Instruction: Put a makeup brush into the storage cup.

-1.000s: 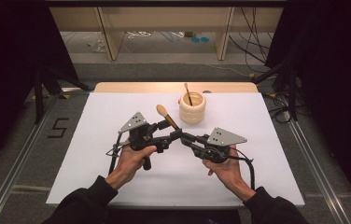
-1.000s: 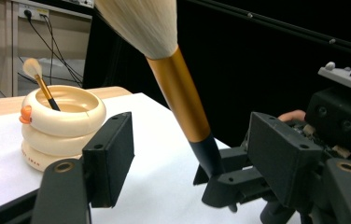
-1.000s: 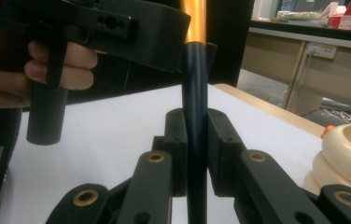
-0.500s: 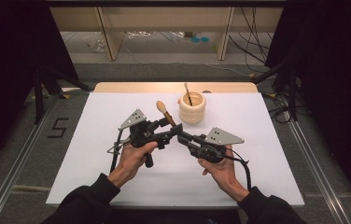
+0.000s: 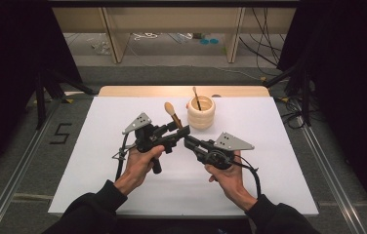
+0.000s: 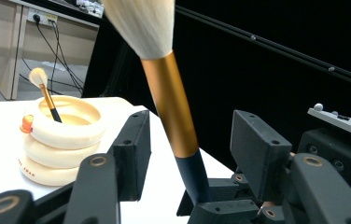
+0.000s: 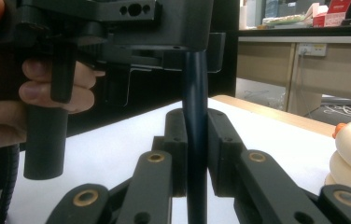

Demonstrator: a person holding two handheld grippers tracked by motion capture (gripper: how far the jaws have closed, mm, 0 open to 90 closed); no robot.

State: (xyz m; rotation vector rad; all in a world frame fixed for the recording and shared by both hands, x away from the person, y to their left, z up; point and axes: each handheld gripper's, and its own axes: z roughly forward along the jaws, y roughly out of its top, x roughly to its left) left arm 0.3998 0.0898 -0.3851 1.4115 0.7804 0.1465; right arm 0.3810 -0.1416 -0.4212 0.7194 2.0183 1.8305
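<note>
Worktop (image 5: 98, 185): white sheet, everything rests on or above it.
Holder (image 5: 201, 113): cream ringed pot near the far edge, a small brush (image 5: 196, 98) standing inside.
Left hand-held gripper (image 6: 190, 154): jaws spread, brush between them untouched.
Right hand-held gripper (image 7: 196, 154): clamped on the brush handle.
Brush (image 5: 172, 113): tilted, bristles up (gold ferrule, dark handle), raised above the worktop just left of the holder.
</note>
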